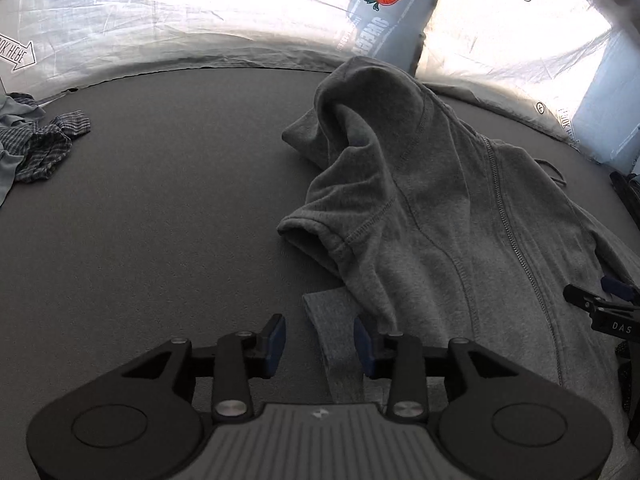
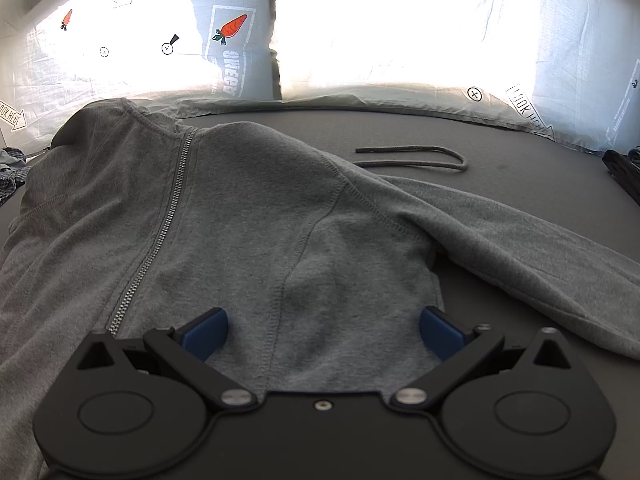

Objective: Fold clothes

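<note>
A grey zip-up hoodie (image 1: 440,208) lies spread on the dark grey table (image 1: 160,220), its hood bunched up toward the far side. One of its sleeves (image 1: 332,336) is a narrow strip running along the table between the fingers of my left gripper (image 1: 320,342). That gripper is partly open, and its blue pads stand clear of the cloth. In the right wrist view my right gripper (image 2: 322,332) is wide open low over the hoodie's body (image 2: 248,220), right of the zipper (image 2: 160,236). The other sleeve (image 2: 520,240) stretches off to the right.
A heap of plaid and pale blue clothes (image 1: 36,148) sits at the table's far left. A loose grey drawstring (image 2: 420,160) lies beyond the hoodie. A white printed sheet (image 2: 400,40) hangs behind the table. A dark object (image 2: 624,176) is at the right edge.
</note>
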